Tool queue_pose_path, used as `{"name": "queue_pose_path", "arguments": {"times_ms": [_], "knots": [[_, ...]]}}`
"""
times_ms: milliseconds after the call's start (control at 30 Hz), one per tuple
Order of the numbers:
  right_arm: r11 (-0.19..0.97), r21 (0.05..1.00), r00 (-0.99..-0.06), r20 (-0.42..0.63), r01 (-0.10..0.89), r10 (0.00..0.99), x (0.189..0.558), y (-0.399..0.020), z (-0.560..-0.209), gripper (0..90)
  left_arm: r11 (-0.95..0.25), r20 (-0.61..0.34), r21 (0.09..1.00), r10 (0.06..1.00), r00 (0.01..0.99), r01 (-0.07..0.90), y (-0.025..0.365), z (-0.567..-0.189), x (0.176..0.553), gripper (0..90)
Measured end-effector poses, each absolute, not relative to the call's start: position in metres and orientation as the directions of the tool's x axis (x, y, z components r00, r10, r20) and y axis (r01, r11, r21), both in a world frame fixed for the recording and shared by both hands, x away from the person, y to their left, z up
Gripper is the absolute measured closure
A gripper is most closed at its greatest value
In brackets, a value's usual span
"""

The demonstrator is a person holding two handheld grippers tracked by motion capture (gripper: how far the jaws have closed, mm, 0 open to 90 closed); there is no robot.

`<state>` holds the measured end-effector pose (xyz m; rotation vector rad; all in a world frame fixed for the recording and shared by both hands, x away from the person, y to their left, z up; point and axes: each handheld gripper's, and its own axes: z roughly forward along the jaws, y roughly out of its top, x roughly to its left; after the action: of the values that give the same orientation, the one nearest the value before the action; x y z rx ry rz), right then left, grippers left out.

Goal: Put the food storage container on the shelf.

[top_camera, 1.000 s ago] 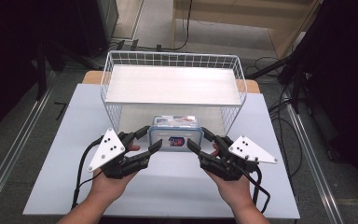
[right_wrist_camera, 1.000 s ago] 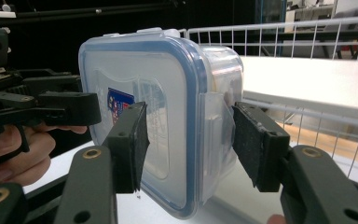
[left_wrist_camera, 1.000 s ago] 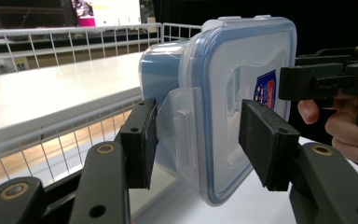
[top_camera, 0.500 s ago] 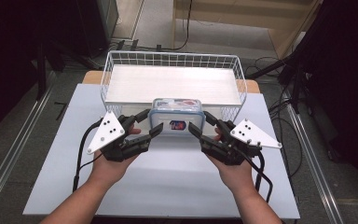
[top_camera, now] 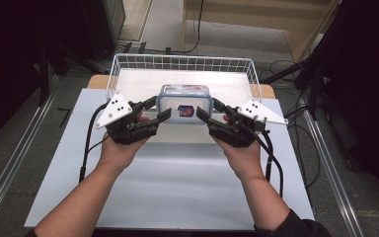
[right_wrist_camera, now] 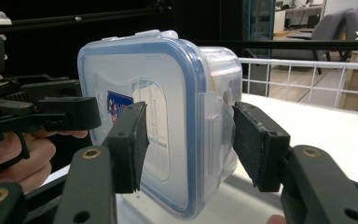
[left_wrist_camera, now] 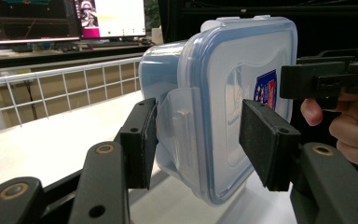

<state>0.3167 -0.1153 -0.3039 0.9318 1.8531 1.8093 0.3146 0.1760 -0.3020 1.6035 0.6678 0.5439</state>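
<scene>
Box (top_camera: pixel 185 104) with the blue-edged lid is now held up in the air, at the near rim of the wire basket (top_camera: pixel 128 61). A second ago it was lower and nearer the person, close to the white table (top_camera: pixel 177 192); half a second ago it was already higher. So it has been lifted and carried forward, most likely to be put into the basket. It is gripped from both sides. The left claw (top_camera: pixel 161 114) is closed on the box's left end, one pad (left_wrist_camera: pixel 139 142) on the side clip, the other on the lid. The right claw (top_camera: pixel 205 114) is closed on the right end in the same way. The box is tipped, lid toward the person.
</scene>
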Motion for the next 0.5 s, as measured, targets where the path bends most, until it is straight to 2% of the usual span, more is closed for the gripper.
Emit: {"name": "queue_pose_path", "arguments": {"times_ms": [500], "knots": [[-0.102, 0.961, -0.677, 0.254, 0.256, 0.691, 0.353, -0.114, -0.300, 46.6, -0.041, -0.087, 0.986, 0.702, 0.707, 0.163, 0.175, -0.302, 0.346, 47.7]]}}
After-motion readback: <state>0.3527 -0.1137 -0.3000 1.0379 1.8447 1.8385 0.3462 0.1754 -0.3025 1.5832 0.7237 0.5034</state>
